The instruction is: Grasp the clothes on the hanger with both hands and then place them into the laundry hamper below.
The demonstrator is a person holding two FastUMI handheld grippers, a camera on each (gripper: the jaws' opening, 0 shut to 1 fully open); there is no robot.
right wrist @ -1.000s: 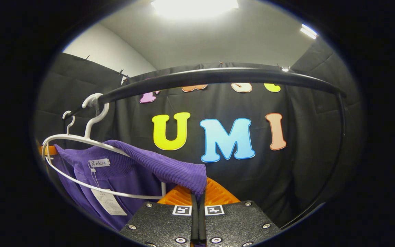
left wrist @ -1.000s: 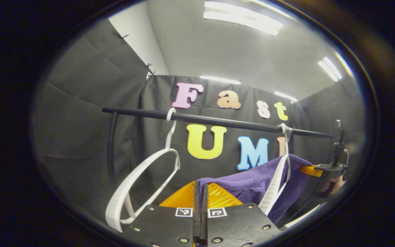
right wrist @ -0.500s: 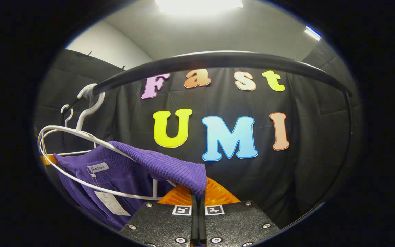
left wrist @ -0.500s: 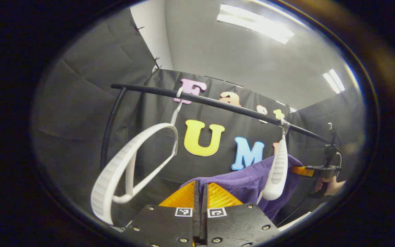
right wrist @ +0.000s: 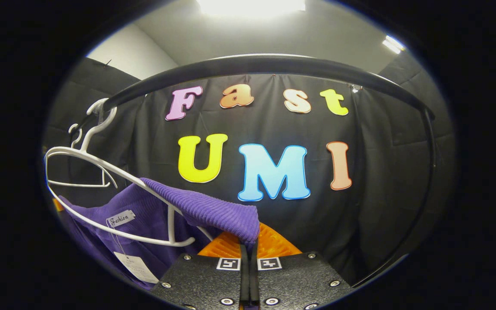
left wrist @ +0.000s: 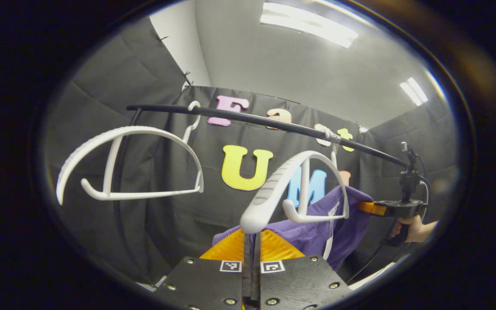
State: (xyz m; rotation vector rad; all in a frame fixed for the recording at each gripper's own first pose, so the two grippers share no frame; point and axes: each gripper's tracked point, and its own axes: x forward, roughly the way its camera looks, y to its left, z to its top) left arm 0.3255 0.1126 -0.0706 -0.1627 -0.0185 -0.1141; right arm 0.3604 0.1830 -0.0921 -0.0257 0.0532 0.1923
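A purple knit garment hangs stretched between my two grippers under the black rail. My left gripper is shut on one end of the cloth. In the right gripper view, my right gripper is shut on the other end of the purple garment. The white hanger tilts on the rail, its near arm bare above the cloth. In the right gripper view that white hanger crosses the garment near its label. Far right in the left gripper view, a hand holds the right gripper.
A second, bare white hanger hangs at the rail's left end, next to the rack's upright post. The rail arches close overhead in the right gripper view and bends down into a post on the right.
Both hangers have swung round to face broadside in the left gripper view. The garment has slipped lower off the hanger's near arm. Both grippers stay shut on the cloth.
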